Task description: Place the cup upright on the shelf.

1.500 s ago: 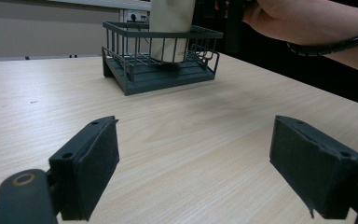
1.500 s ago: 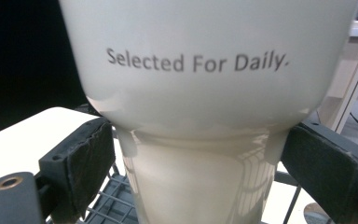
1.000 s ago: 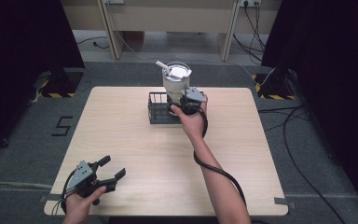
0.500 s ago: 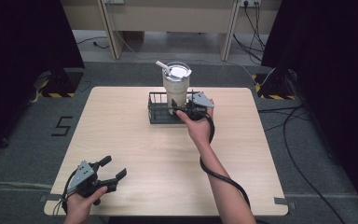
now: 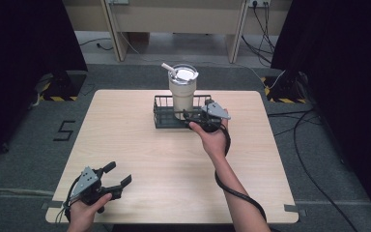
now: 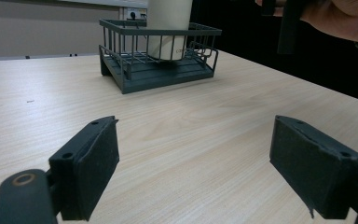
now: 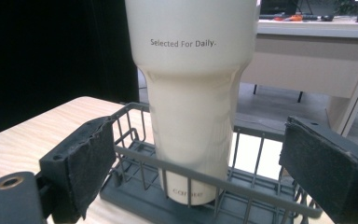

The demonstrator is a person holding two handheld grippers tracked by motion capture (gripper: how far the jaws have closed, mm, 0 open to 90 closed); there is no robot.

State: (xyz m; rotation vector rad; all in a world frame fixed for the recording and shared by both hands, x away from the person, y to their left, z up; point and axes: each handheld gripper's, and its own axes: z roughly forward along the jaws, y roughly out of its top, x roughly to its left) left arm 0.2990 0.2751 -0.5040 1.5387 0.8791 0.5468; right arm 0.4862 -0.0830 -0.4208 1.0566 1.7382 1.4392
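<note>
Pale wood-grain tabletop [image 5: 140,140] sits on a grey floor, with dark curtains at both sides. Toward its far edge a dark grey wire basket [image 5: 166,117] holds a tall cream insulated tumbler [image 5: 182,94] standing upright, capped by a clear lid with a white straw [image 5: 168,69]. The right gripper [image 5: 192,116] is level with the basket's right end, its jaws spread wide on either side of the tumbler's lower body without touching it; the right gripper view shows the tumbler [image 7: 193,93] centred between the pads. The left gripper [image 5: 117,175] rests near the tabletop's near left corner, well apart from the basket, its jaws wide open and empty.
</note>
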